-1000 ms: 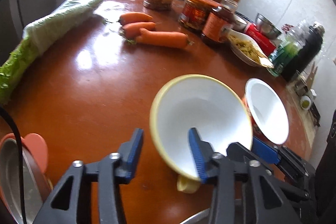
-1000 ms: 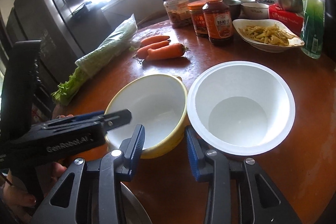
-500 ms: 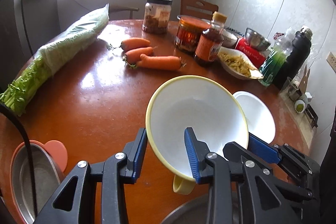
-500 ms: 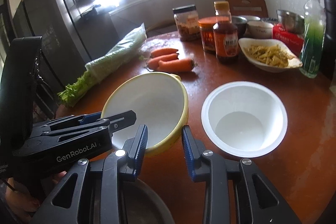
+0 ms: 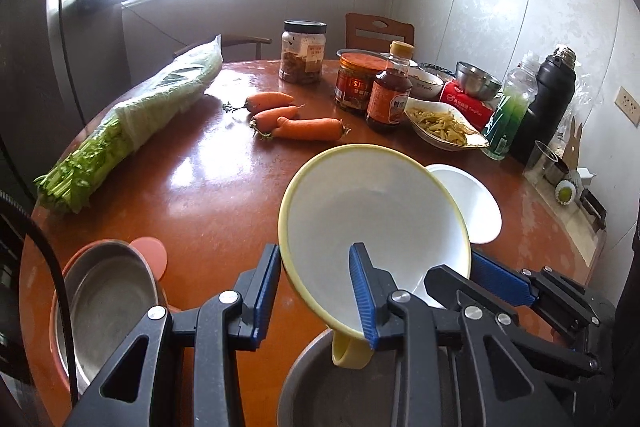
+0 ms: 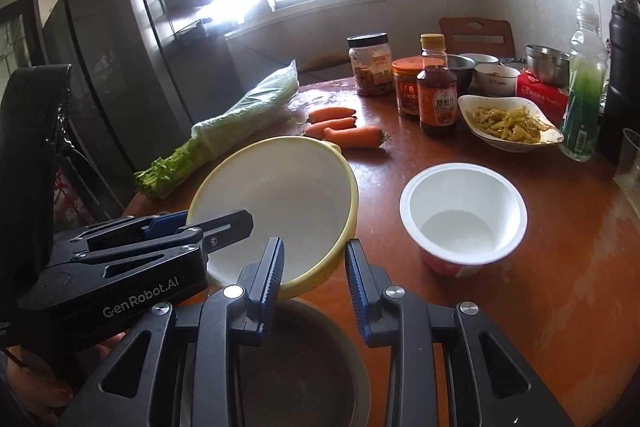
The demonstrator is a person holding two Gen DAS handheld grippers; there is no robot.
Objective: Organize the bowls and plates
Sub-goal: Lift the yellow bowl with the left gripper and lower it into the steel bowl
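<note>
**Yellow bowl** (image 5: 372,219), white inside, loop handle on the outside. Raised clear of the counter (image 5: 200,187) and tilted, mouth turned toward the left wrist camera. Centre of the left wrist view; centre-left of the right wrist view. Gripped at the rim from two sides.

**Left claw** (image 5: 314,255). Jaws closing, set narrow, with the bowl's near rim between them: one blue pad inside the bowl, the other against the outer wall. Seen at 9 o'clock in the right wrist view, clamped on the bowl's rim there.

**Right claw** (image 6: 315,245). Jaws narrow, bowl wall between them, one pad inside and one outside. Seen at 4 o'clock in the left wrist view, reaching to the bowl's rim on that side.

**Steel bowl** (image 5: 320,391). On the counter at 6 o'clock, directly beneath the raised bowl and its handle.

**White cup** (image 6: 464,215), red lower wall, upright and empty. At 3 o'clock of the yellow bowl in the right wrist view, apart from it.

**Steel pan** (image 5: 104,291), orange rim. At 8 o'clock in the left wrist view.

**Carrots** (image 5: 308,129), three, lying together at 12 o'clock beyond the bowl.

**Bagged greens** (image 5: 160,103). At 10 o'clock, lying lengthwise.

**Sauce bottle** (image 5: 390,95), jars and a dish of food. At 1 o'clock, along the far edge.
</note>
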